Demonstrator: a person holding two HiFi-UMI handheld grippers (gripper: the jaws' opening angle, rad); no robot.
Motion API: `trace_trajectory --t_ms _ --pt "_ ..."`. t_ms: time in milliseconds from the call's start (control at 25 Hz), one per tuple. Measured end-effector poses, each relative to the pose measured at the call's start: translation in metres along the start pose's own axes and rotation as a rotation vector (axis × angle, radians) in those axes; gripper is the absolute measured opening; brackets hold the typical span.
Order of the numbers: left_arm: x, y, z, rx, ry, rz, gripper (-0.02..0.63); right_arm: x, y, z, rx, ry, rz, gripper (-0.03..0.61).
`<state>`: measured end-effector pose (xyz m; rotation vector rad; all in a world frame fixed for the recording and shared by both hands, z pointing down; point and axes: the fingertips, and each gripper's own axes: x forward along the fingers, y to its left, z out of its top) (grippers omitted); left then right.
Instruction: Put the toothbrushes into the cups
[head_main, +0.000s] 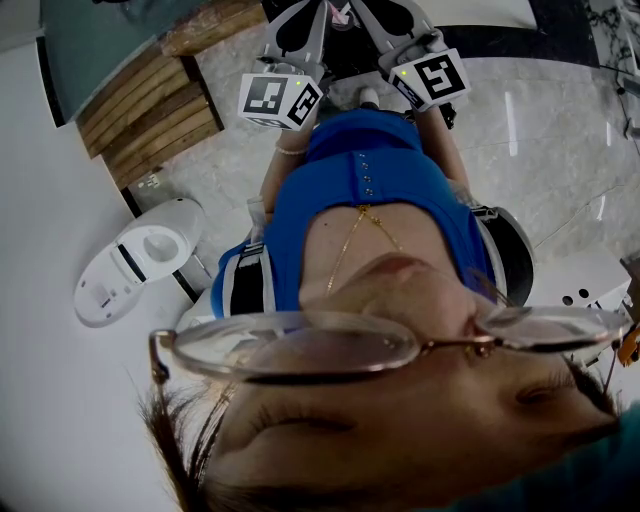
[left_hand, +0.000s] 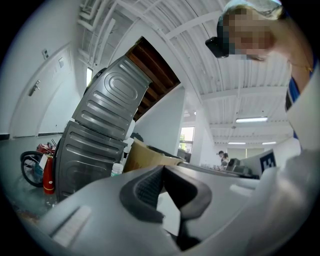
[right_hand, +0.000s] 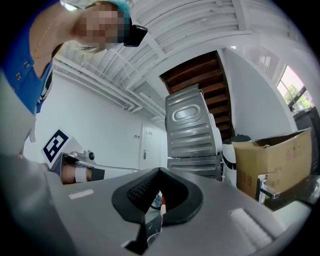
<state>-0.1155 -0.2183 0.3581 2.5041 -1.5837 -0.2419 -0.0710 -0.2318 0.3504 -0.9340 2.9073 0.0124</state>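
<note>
Person's head (head_main: 390, 440) partly beyond the lower edge; distant people (left_hand: 222, 157) tiny, indistinct

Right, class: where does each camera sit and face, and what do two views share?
Head view: on the head, steeply down; glasses, blue top, marker cubes.
Left gripper view: on the left gripper, looking level past shut jaws; blue top at right.
Right gripper view: on the right gripper, likewise; blue top at left.
Gripper views share: stacked grey machines, cardboard box.

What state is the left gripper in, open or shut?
Shut: the left gripper has its dark pads meeting at the tips, with nothing held between them.
</note>
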Motion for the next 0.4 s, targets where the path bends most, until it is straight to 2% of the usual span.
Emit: trace_trajectory --t_ms 400 --pt "0.0009 0.0000 -0.0022 -0.007 0.009 -0.003 0.003 0.0003 -0.0005 -0.0012 0.003 0.013 -0.004 0.000"
